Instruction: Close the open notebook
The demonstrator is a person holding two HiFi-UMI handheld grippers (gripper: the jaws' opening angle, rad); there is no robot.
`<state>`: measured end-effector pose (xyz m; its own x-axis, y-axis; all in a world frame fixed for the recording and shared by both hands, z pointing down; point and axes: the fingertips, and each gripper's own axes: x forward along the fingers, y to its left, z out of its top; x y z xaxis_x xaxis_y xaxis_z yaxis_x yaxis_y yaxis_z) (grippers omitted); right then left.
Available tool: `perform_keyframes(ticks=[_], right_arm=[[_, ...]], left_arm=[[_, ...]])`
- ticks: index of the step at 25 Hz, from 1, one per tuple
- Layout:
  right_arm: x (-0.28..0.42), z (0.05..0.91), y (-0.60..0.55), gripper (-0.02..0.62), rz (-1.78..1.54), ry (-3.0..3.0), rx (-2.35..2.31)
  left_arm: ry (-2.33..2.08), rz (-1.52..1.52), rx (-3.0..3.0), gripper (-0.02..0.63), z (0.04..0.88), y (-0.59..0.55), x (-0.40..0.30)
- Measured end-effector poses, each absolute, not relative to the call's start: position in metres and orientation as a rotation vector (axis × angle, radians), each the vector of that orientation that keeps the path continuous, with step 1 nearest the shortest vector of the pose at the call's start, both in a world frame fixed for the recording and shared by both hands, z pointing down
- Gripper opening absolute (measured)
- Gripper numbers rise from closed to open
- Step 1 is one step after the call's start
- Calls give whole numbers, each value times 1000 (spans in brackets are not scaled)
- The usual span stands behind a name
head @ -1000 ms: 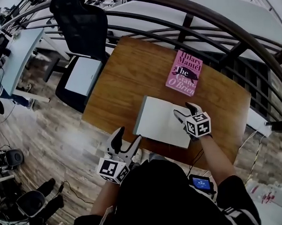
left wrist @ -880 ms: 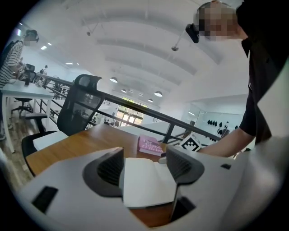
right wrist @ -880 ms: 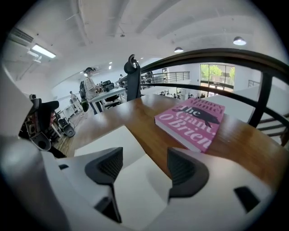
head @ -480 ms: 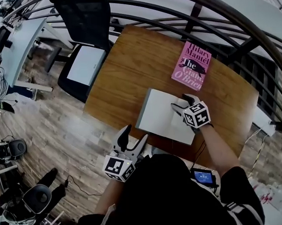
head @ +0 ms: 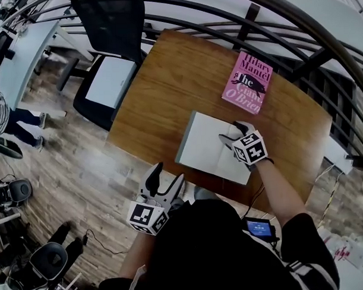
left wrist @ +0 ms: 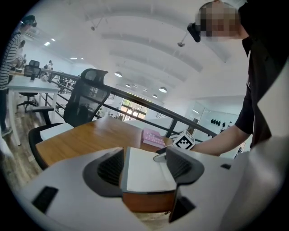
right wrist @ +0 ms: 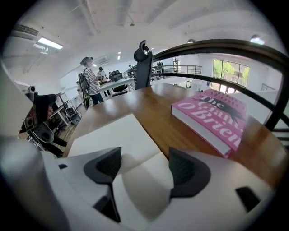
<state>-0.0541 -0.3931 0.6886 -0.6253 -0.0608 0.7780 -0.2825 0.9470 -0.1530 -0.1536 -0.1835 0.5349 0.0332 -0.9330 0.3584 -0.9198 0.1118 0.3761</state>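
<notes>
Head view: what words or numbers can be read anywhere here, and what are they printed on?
"Hilary Mantel": top of the pink book's cover.
"The Giant O'Brien": the title, lower on the same cover.
Notebook: the open pages show no writing.
Small screen near the person's waist: lit, but too small to read.
Cubes on the grippers: black-and-white square patterns only, no words.

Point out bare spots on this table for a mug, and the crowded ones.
Largest bare wood: the far-left part of the table, between the chair, pink book and open notebook. A smaller patch lies right of the notebook, nearer than that book. Crowded: the near edge, where the right gripper, jaws opening with nothing pinched, hangs over the notebook.
</notes>
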Motion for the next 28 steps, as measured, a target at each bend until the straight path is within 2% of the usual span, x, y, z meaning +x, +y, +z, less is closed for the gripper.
perform_keyframes(ticks=[13, 19, 28], right_arm=[[-48, 688, -352, 328, 332, -2228, 308], [-44, 687, -333, 327, 344, -2231, 346], [-38, 689, -305, 328, 338, -2233, 376]], left_arm=[[-1806, 36, 1826, 302, 554, -159, -157], [-1752, 141, 1830, 301, 581, -144, -156], [-1620, 90, 1680, 302, 641, -126, -157]])
